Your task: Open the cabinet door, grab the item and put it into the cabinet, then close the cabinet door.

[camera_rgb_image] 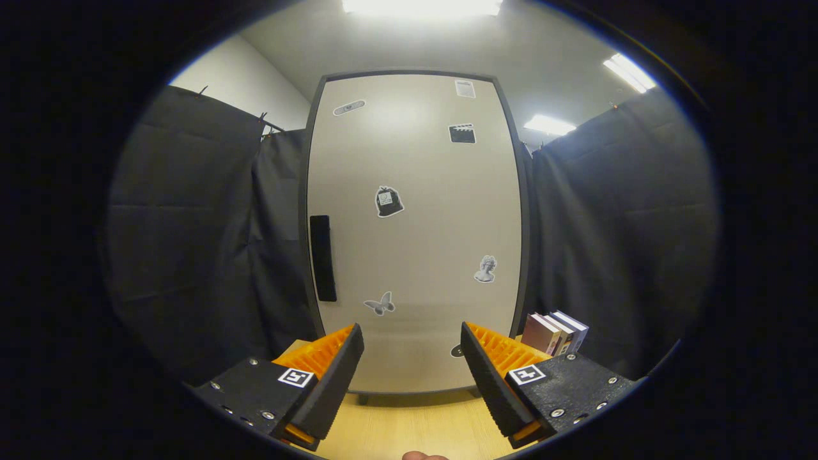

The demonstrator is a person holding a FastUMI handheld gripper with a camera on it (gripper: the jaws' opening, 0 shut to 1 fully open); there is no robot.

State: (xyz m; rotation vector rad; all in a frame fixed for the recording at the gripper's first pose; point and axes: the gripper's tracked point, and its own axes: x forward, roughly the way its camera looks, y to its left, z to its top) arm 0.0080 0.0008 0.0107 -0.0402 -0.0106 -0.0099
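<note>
Standing closed just beyond the fingers, the tall pale cabinet door (415, 223) with a black vertical handle (323, 257) is seen. Small upright books (555, 332) are placed beside it. The gripper (412, 358) is held wide, gripping nothing.

Black curtains (192, 223) hang around; ceiling lights (422, 6) lit; wooden tabletop (409, 421) below.

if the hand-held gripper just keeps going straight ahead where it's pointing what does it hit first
Most likely the closed cabinet door. The hand-held gripper is open and empty, aimed at the door's lower part, right of the black handle. Nothing stands between them, though how far off the door is cannot be judged.
</note>
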